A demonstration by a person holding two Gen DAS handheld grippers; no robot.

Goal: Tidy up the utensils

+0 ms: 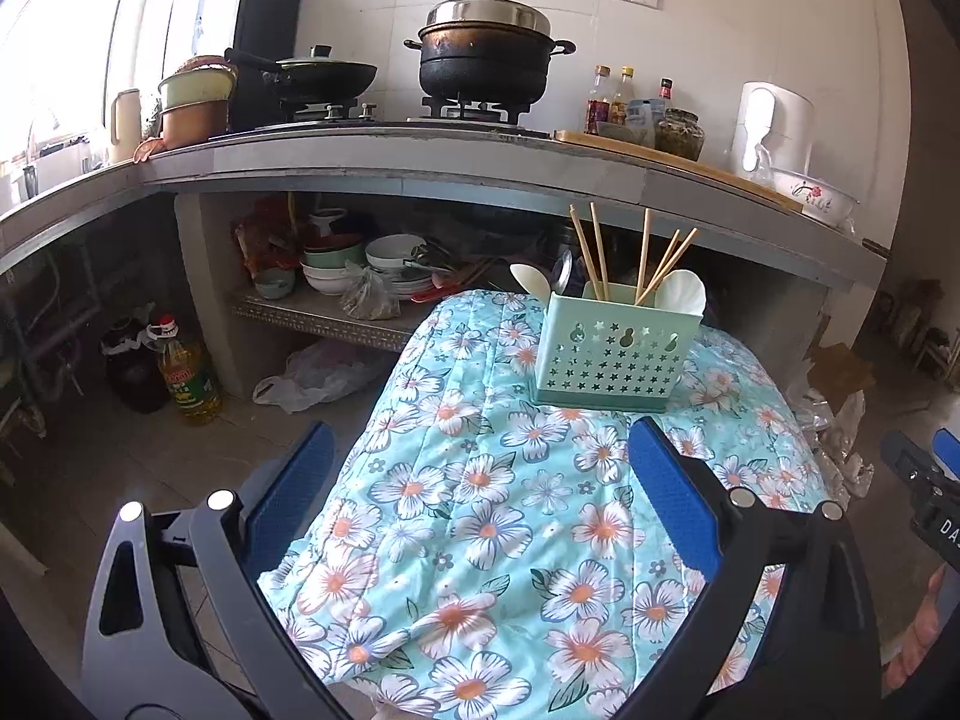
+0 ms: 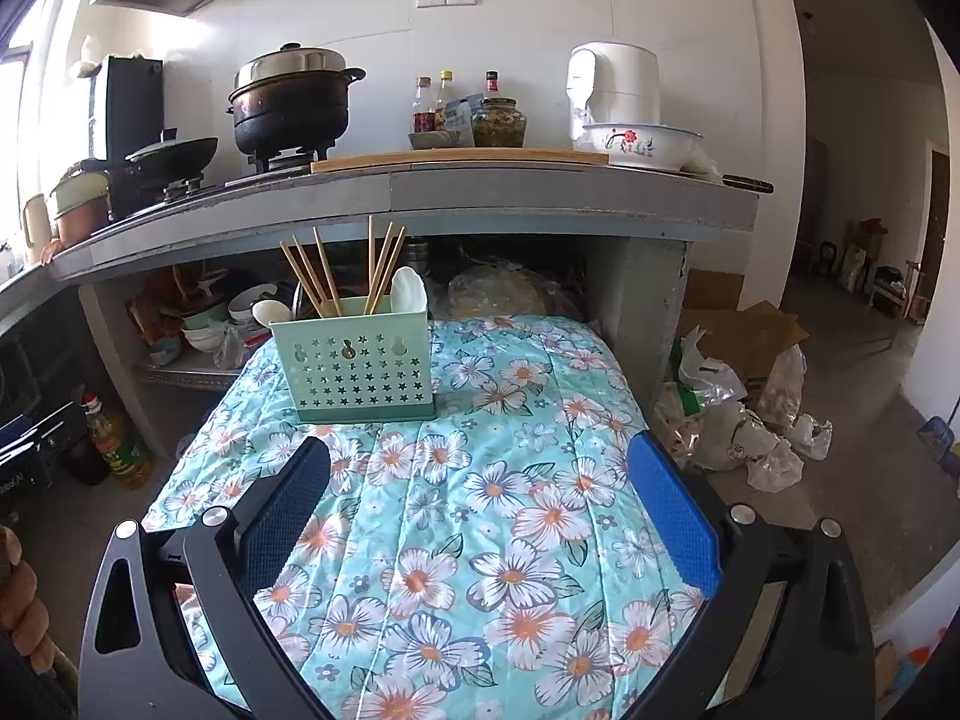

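A pale green utensil holder [image 1: 612, 354] with star-shaped holes stands on a table covered by a blue floral cloth [image 1: 480, 510]. It holds several wooden chopsticks [image 1: 645, 252] and white spoons [image 1: 681, 294]. In the right wrist view the holder [image 2: 354, 360] stands at the far left of the cloth [image 2: 480, 510], with chopsticks [image 2: 327, 270] and a white spoon [image 2: 411, 291] in it. My left gripper [image 1: 480, 468] is open and empty, well short of the holder. My right gripper [image 2: 480, 474] is open and empty, to the holder's near right. The right gripper's edge [image 1: 927, 480] shows in the left wrist view.
A kitchen counter [image 1: 420, 150] runs behind the table with a black pot [image 1: 486, 54], a wok [image 1: 324, 75], bottles [image 1: 618, 99] and a white cooker [image 1: 771, 126]. Bowls and plates [image 1: 372, 267] sit on the shelf below. An oil bottle [image 1: 189, 372] and plastic bags [image 2: 744, 420] lie on the floor.
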